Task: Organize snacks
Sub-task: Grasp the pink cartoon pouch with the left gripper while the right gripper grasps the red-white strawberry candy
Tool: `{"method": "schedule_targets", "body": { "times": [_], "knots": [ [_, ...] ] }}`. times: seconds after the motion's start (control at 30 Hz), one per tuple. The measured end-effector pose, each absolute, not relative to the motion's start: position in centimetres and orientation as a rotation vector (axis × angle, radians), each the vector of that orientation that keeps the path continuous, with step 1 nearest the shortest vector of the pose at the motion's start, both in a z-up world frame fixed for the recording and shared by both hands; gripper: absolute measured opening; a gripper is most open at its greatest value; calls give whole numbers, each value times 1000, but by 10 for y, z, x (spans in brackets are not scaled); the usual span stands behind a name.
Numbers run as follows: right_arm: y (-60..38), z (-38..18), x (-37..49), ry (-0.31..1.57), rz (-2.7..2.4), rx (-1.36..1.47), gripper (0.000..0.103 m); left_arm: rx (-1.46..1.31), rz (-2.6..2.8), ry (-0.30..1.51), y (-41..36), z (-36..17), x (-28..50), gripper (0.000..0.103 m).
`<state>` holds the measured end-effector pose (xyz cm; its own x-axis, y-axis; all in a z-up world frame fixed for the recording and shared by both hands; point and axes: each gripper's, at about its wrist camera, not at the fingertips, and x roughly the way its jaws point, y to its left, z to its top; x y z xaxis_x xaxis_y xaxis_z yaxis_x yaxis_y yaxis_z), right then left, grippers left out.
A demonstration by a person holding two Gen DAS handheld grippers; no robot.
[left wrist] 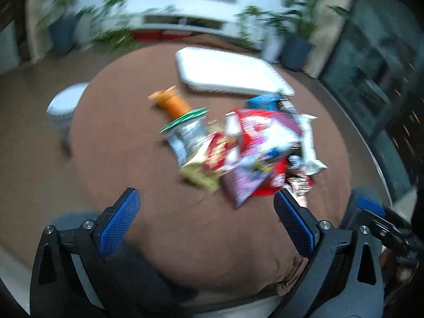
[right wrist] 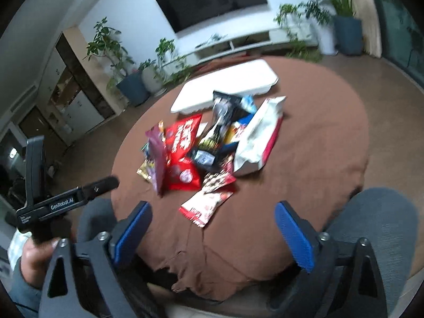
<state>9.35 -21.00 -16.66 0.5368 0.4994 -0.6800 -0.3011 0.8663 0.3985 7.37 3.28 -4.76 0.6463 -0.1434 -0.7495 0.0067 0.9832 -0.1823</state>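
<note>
In the left wrist view, we hold our left gripper [left wrist: 206, 206] above the near edge of the round table [left wrist: 119, 137], which a brown cloth covers. Its jaws stand wide apart with nothing between them; the blue pads [left wrist: 119, 228] have a fine ribbed texture, probably to keep slippery foil from sliding. The snack pile [left wrist: 238, 148] lies near the middle of the table, just in front of the white tray [left wrist: 228, 71]. We judge that the tray, a flat rounded rectangle of smooth plastic, is where the packets should go, because it lies bare behind the heap. An orange packet [left wrist: 172, 103] lies a little apart, to the left of the pile. The picture is blurred, so we cannot read the prints.

In the right wrist view, our right gripper [right wrist: 212, 228] hangs over the near edge of the same table, its jaws also well apart and holding nothing. Relative to the tray, the packets lie in front and overlap each other: a glossy red bag [right wrist: 182, 153], a large white bag [right wrist: 259, 137] with crinkled foil, and a small red-and-white packet [right wrist: 204, 206] nearest to us. This one seems the easiest first pick, since it lies flat and free of the heap.
</note>
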Motion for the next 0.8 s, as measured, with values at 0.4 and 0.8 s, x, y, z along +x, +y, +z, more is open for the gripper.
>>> {"method": "schedule_targets", "body": {
  "times": [0.4,0.8],
  "knots": [
    [-225,-182,111,936,465,343,93,109,-303,830,-29,-55,111,68],
    [-218,-197,118,985,485,323,82,218,-476,918,-36,-78,140,44]
  ]
}}
